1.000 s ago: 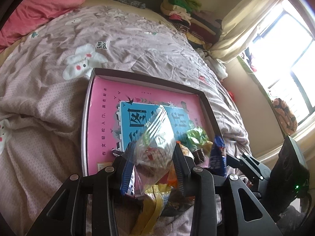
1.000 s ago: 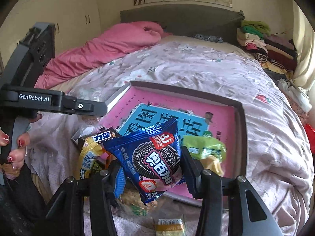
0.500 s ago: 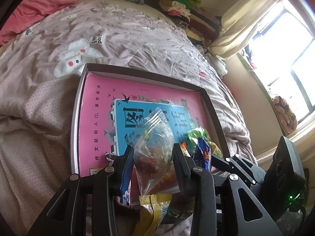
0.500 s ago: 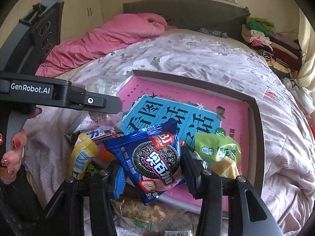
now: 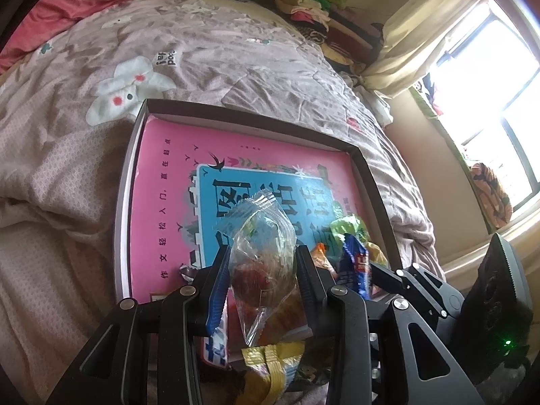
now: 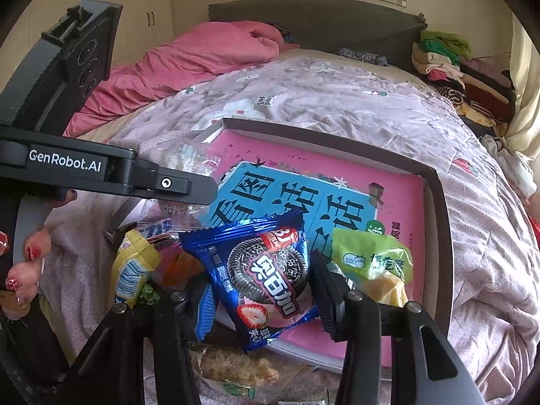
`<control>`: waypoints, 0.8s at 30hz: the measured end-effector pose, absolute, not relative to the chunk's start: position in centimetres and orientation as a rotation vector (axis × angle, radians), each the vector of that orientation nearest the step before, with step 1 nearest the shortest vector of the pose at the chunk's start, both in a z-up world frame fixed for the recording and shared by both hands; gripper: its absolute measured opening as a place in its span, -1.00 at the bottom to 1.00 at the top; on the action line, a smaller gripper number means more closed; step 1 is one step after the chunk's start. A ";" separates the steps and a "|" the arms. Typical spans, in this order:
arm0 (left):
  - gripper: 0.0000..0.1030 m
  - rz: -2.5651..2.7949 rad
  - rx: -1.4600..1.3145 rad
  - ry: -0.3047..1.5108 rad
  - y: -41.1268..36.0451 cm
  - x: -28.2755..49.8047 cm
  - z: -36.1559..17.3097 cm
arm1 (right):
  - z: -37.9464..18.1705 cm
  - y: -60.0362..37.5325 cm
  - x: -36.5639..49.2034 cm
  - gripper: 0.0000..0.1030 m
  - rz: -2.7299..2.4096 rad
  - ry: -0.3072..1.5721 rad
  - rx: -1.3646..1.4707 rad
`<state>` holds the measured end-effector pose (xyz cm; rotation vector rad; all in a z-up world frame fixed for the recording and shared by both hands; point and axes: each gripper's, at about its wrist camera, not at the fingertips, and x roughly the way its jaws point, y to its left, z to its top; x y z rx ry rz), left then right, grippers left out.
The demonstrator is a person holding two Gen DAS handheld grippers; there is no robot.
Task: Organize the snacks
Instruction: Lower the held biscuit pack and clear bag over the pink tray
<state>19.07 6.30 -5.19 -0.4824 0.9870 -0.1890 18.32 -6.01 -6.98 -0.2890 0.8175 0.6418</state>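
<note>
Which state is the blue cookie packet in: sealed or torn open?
Sealed, as far as visible. The blue cookie packet, clamped in the right gripper, looks puffed, with its crimped top edge unbroken; its back is hidden.

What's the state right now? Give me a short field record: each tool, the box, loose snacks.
left tool: shut on clear snack bag, above the box's near edge
right tool: shut on blue cookie pack, above the box's near edge
box: open, shallow, on the quilt; pink book lies flat inside
green packet: at the box's near right corner
yellow packet: at the near left, by the box's edge
</note>
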 end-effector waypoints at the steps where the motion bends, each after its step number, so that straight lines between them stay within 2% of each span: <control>1: -0.24 -0.186 -0.484 0.989 6.4 19.2 -5.3 | -7.0 -6.1 18.4 -0.04 0.639 0.819 -0.283; 24: -0.24 -0.159 -0.460 1.017 6.4 19.1 -6.4 | -7.0 -7.4 19.2 -0.03 0.565 0.840 -0.261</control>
